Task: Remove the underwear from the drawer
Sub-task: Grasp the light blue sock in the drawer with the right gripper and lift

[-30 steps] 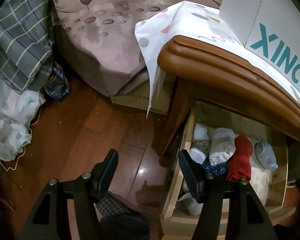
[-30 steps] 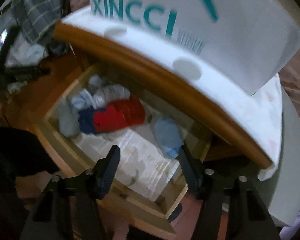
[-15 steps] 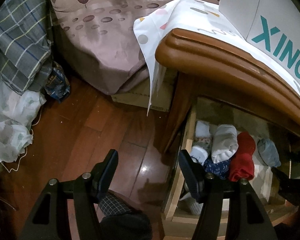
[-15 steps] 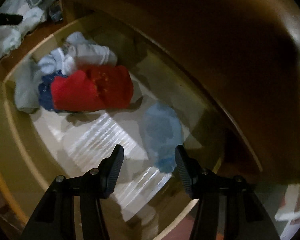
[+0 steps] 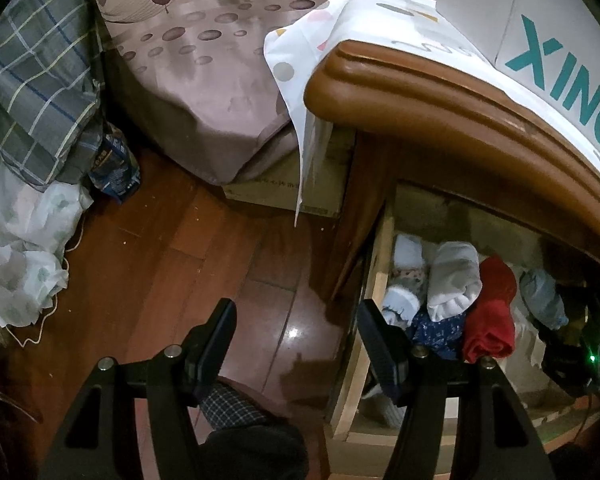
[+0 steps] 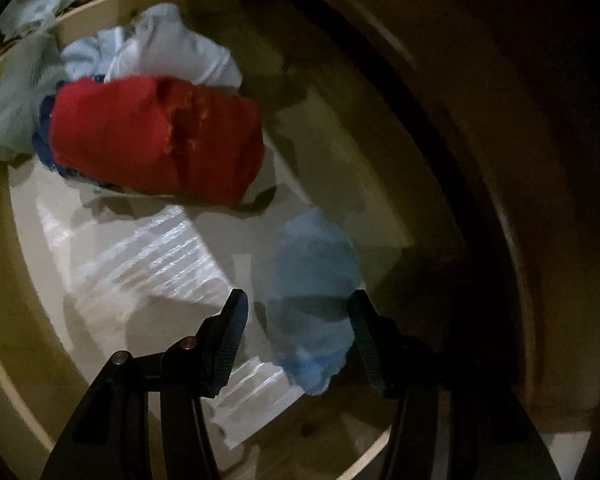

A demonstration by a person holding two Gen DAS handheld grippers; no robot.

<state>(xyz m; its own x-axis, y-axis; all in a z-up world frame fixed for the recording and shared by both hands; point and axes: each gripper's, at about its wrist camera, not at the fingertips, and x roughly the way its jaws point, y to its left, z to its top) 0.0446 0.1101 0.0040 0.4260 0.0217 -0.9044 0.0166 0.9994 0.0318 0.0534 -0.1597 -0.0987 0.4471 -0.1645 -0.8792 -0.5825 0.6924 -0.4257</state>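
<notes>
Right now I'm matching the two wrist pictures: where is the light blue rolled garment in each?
Left wrist: light blue garment at far right, inside the drawer, right of the red garment.
Right wrist: lower centre, between the open right gripper fingers.
Shared landmark: the red garment.

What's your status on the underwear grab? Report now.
Right hand-held gripper open, straddling light blue underwear in drawer. Left hand-held gripper open, idle over floor. Nothing blocking.

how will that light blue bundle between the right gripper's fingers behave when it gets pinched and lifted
The light blue bundle looks like soft crumpled cloth, so it will probably squash between the open right gripper rather than resist. It lies loose on the drawer liner, apart from the red roll, so it should lift alone, likely unfurling.
</notes>
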